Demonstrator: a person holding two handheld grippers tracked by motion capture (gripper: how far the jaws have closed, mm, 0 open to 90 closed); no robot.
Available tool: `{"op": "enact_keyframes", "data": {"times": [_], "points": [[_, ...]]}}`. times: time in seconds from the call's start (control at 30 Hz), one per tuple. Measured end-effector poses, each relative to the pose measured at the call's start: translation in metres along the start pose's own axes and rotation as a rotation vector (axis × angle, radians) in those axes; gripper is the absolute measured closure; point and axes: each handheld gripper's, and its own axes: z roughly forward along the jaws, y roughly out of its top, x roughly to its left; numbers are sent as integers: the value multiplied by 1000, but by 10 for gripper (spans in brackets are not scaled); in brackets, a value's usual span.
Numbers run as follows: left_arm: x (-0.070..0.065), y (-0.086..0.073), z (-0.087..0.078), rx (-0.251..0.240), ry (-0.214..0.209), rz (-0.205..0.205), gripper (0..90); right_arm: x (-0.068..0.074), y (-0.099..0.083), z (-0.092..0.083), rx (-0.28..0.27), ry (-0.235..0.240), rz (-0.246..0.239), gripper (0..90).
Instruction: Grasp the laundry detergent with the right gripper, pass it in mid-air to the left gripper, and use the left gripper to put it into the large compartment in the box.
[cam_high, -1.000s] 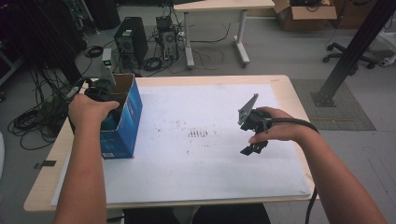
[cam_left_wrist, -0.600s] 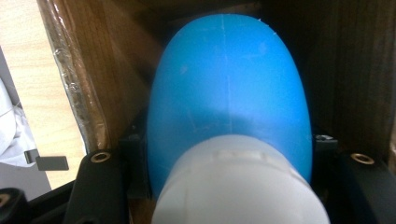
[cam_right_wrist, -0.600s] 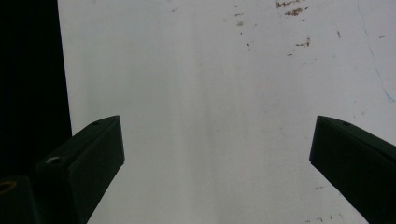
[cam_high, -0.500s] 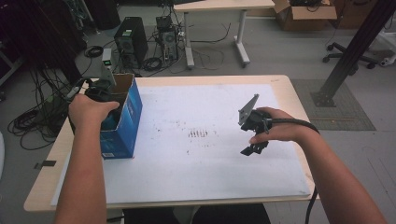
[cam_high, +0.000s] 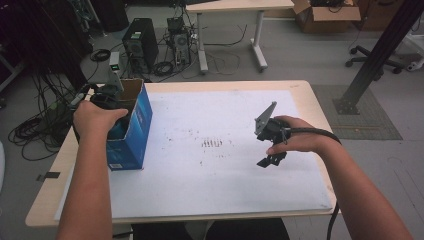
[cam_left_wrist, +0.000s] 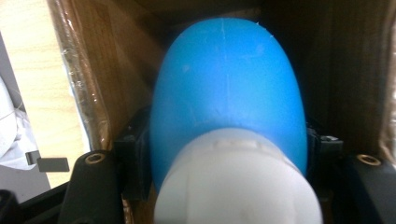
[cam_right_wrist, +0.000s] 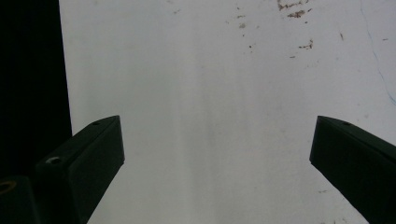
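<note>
The left gripper (cam_high: 102, 97) is clamping a blue-and-white bottle (cam_left_wrist: 229, 116) inside the box (cam_high: 131, 135) at 9 o'clock. It is probably light, slick plastic; gripping its midsection suits. The right gripper (cam_right_wrist: 215, 163) is hanging wide, holding nothing.

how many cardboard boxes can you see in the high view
2. A blue box stands open-topped at the table's left edge, the left gripper reaching into it. A brown box sits on the floor at the top right. Others may be hidden.

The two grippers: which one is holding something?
The left gripper, down inside the blue cardboard box, is shut on a blue and white bottle. The right gripper hangs open over the white sheet.
</note>
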Motion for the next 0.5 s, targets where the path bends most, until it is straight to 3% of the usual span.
{"op": "enact_keyframes", "data": {"times": [0.5], "points": [[-5, -3, -14, -12, 34, 4, 273, 3, -2, -2, -15, -6, -7, 31]]}}
